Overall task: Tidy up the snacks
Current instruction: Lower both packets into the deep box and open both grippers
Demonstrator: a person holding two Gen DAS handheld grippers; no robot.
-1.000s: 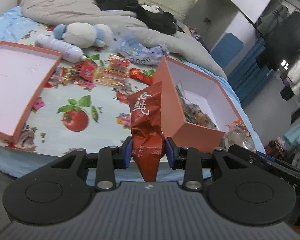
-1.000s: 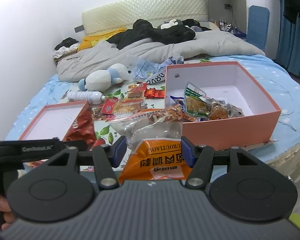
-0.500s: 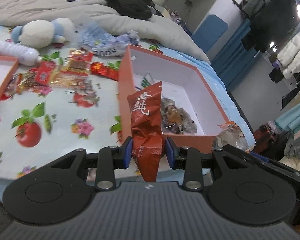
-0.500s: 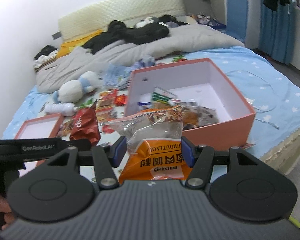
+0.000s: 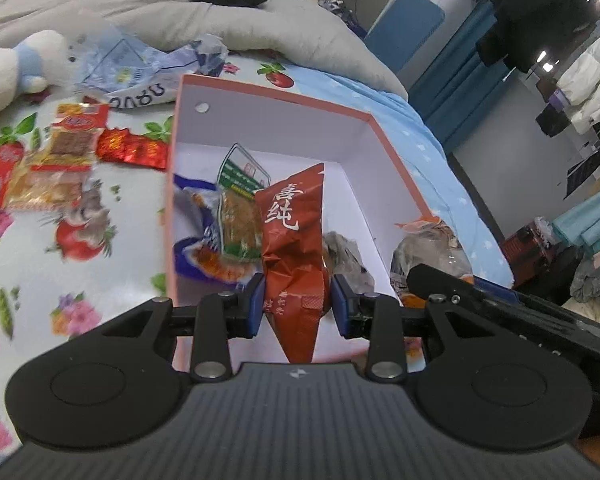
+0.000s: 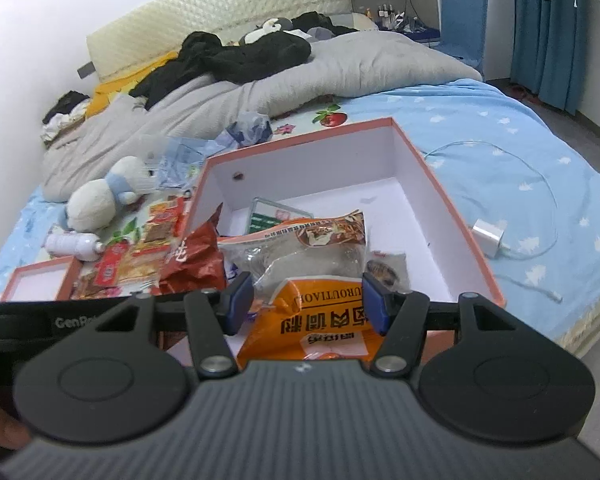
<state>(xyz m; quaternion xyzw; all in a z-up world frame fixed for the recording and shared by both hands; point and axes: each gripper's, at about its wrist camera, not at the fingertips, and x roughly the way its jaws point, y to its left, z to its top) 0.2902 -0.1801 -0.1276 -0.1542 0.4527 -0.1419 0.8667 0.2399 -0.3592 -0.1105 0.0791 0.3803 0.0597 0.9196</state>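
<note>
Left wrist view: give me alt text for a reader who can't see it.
The left gripper clamps a crinkled red snack packet over an open pink box that already holds several snacks. More packets lie on the fruit-print bedsheet beside it.

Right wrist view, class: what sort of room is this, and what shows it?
Most likely a bedroom: a bed with a padded headboard, a rumpled grey duvet, and a soft toy on the sheet.
</note>
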